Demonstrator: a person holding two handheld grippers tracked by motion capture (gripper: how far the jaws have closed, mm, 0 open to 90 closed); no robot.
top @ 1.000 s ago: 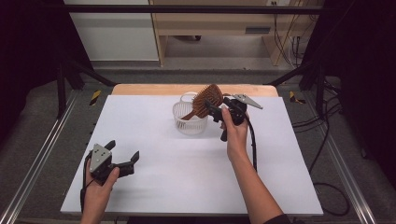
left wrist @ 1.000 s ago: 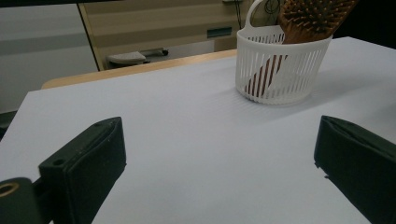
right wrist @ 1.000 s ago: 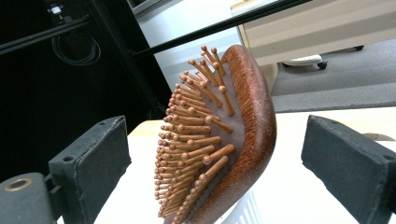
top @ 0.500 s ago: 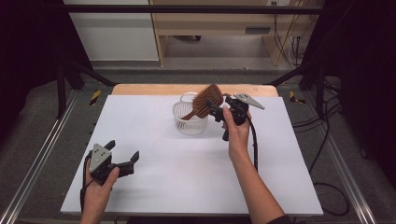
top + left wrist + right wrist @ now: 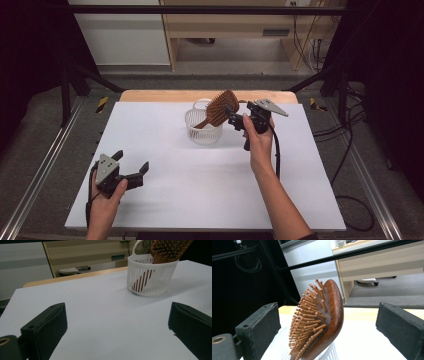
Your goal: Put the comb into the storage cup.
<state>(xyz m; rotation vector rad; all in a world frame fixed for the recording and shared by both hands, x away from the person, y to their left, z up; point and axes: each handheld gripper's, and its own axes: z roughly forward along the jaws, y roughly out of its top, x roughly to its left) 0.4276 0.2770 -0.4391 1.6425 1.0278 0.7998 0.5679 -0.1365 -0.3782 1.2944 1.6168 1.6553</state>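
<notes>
The hairbrush [image 5: 219,107] stands in the basket [image 5: 202,131]; right gripper [image 5: 234,116] fingers apart (left gripper [image 5: 131,168] too), so withdraw straight back without nudging it.

Hairbrush [image 5: 220,106]: brown wood, oval paddle head with wooden pins; handle down inside the basket, head leaning out over the rim, tilted.
Basket [image 5: 202,132]: small, white, slotted plastic, with a loop handle; upright near the table's far edge.

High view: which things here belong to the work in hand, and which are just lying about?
In the job: wooden hairbrush, white basket holding it, right gripper open beside its head.
Lying about: left gripper, open near the table's front; yellow-black tool on the floor.
</notes>
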